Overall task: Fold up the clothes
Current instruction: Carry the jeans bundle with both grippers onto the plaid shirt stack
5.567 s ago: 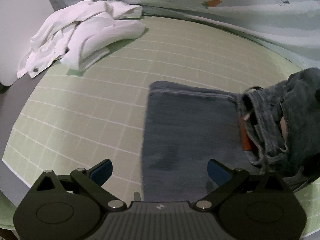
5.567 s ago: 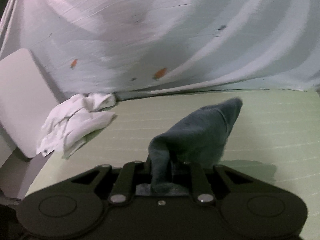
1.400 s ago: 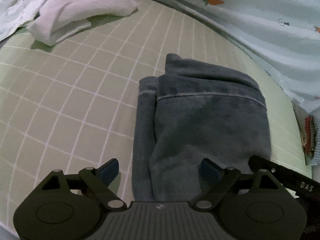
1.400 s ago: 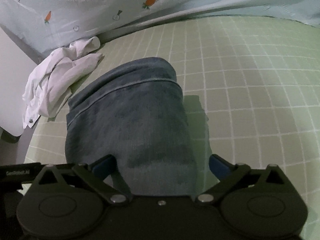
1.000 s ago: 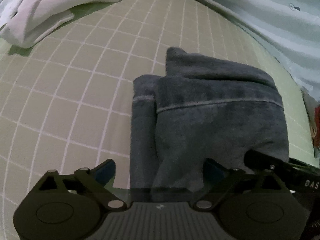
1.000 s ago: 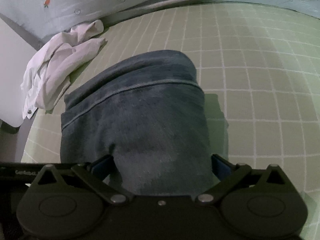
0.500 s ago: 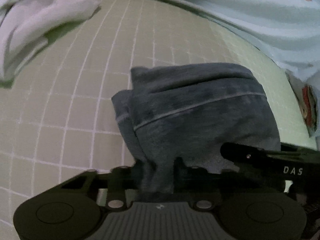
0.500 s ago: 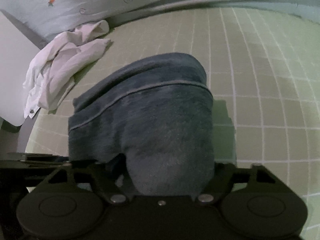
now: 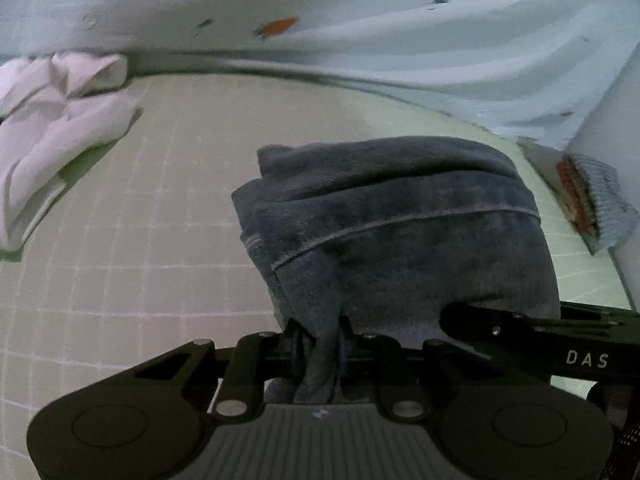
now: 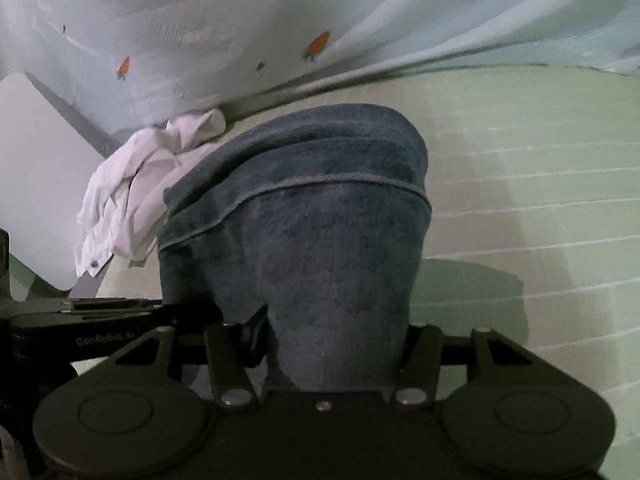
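Now both grippers are pinching the near edge of the folded jeans (image 9: 392,216) — the left gripper (image 9: 318,354) is closing narrow on a bunched fold, the right gripper (image 10: 334,340) closing on a thicker wad, above the green checked sheet (image 9: 120,240); white shirt (image 9: 52,120) lying apart.

"DAS" on right gripper (image 9: 520,332)
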